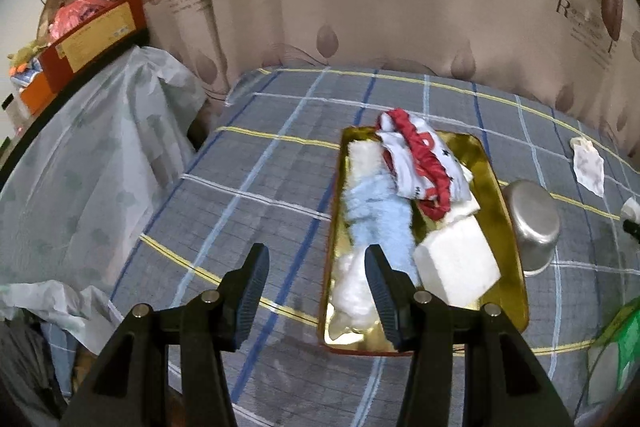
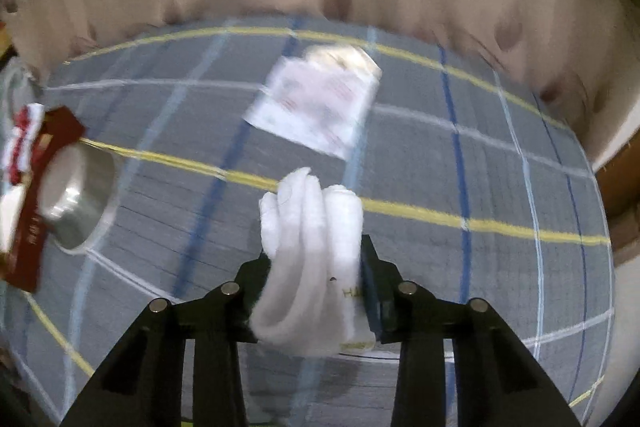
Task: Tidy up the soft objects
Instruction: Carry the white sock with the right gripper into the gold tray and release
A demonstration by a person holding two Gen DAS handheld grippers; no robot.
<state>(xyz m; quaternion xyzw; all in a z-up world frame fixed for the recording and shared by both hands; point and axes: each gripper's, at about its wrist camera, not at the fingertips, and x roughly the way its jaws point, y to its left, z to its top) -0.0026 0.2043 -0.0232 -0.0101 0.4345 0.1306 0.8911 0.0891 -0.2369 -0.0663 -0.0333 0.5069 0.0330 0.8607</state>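
Item: one white rolled sock [image 2: 310, 259], soft and thick, folded over on itself, with faint lettering near its lower edge. Location: clamped between the two fingers of the right gripper [image 2: 316, 287], above a bed [image 2: 420, 267] covered in a grey checked sheet with yellow, white and blue lines. The right view is blurred.

Left gripper [image 1: 316, 291]: jaws spread wide, nothing between them, above the near end of the tray.

One gold tray [image 1: 508, 227] with a red outer rim, lying on the bed. Contents, counted:
- one pale blue fluffy cloth [image 1: 380, 215], long, running down the tray's left side, white at its far end;
- one white garment with red ruffled trim and small dark stars [image 1: 420, 159], bunched at the far end and hanging over the tray's far rim;
- one white block [image 1: 460, 267], squared, at the near right;
- one white fluffy wad [image 1: 352, 287] at the near left, partly behind the left gripper's finger.

Beside the tray, on its right: one metal bowl [image 1: 536, 223], tipped on its side and touching the rim.

Further out on the sheet: one pale printed pouch [image 2: 316, 103], flat, well apart from the sock; its print is too blurred to read.

Backdrop: one beige curtain [image 1: 360, 7] with brown leaf shapes and printed words.
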